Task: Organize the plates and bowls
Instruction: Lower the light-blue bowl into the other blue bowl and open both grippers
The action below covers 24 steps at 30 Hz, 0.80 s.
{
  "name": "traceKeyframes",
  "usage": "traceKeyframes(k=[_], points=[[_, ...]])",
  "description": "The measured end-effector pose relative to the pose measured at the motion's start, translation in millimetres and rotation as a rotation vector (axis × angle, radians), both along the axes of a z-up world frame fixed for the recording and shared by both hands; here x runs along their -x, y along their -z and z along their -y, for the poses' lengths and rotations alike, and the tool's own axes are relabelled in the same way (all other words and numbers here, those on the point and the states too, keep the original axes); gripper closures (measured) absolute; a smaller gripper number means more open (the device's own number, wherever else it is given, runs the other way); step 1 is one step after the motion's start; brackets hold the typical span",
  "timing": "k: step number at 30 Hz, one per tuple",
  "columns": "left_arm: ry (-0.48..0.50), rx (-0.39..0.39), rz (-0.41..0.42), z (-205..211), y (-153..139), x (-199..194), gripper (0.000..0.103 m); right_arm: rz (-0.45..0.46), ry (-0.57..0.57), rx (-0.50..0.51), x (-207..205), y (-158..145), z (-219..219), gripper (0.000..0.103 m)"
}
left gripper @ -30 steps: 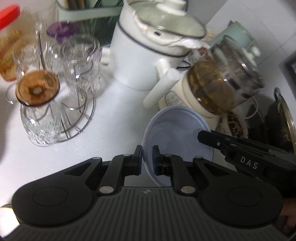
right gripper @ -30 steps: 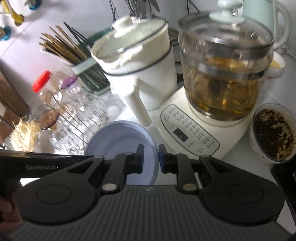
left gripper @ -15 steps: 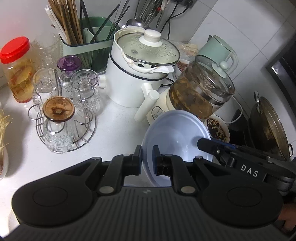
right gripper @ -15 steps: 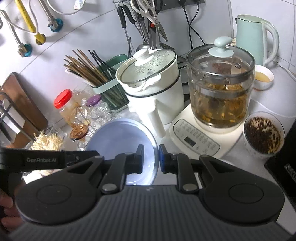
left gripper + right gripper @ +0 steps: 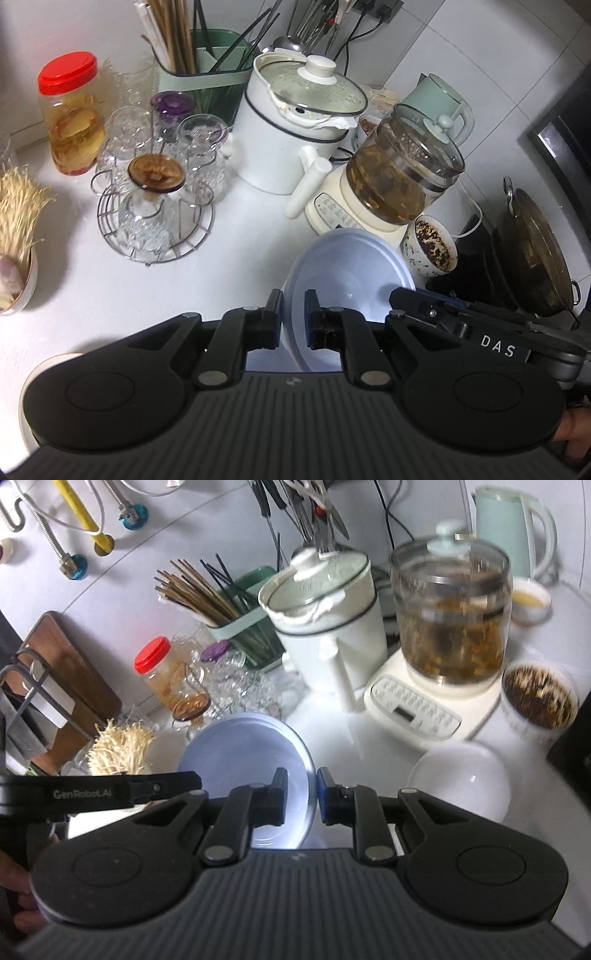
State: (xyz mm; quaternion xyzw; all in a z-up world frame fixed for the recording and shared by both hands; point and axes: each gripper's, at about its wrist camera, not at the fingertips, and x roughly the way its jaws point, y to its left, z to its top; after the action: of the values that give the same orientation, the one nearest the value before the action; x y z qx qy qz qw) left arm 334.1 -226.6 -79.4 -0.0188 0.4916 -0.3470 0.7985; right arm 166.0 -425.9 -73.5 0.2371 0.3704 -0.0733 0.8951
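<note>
**Desk:** What does the kitchen show?

**Photographer:** A crowded white countertop (image 5: 240,236) against a white tiled wall (image 5: 461,55). A white electric pot (image 5: 295,125) with a glass lid stands mid-counter, a glass tea kettle (image 5: 402,177) on its cream base just to its right, a mint-green kettle (image 5: 439,99) behind. On the left, a wire rack of upturned glasses (image 5: 155,206), a red-lidded jar (image 5: 72,110) and a green holder of chopsticks (image 5: 207,74).

**Desk:** And the grippers?

**Photographer:** Both are closed down on one pale blue bowl (image 5: 347,277), held tilted over the counter in front of the kettle base. The left gripper (image 5: 293,317) pinches the bowl's left rim, with only the wall of the bowl between its fingers; the right gripper (image 5: 299,794) pinches the opposite rim (each gripper also shows at the edge of the other's view).

**Desk:** Other crockery?

**Photographer:** A cup of dark, speckled contents (image 5: 432,247) sits just right of the bowl. The right wrist view adds a white bowl (image 5: 461,782) on the counter near the right gripper, plus a wooden cutting board (image 5: 70,664) leaning at the wall.
</note>
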Motion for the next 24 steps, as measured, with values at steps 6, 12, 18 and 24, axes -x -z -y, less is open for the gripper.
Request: traceKeyframes(k=[6, 12, 18, 24], points=[[0.025, -0.006, 0.001, -10.2, 17.5, 7.4, 0.09, -0.044, 0.027, -0.003, 7.2, 17.1, -15.7, 0.083], [0.053, -0.024, -0.036, -13.5, 39.9, 9.9, 0.089, -0.086, 0.05, 0.006, 13.1, 33.2, -23.6, 0.083], [0.066, -0.048, -0.063, -13.1, 58.9, 7.3, 0.089, -0.121, 0.064, -0.027, 12.7, 51.2, -22.4, 0.083], [0.027, -0.077, -0.09, -12.5, 77.5, -2.4, 0.089, -0.156, 0.054, -0.044, 3.3, 67.6, -25.6, 0.083]])
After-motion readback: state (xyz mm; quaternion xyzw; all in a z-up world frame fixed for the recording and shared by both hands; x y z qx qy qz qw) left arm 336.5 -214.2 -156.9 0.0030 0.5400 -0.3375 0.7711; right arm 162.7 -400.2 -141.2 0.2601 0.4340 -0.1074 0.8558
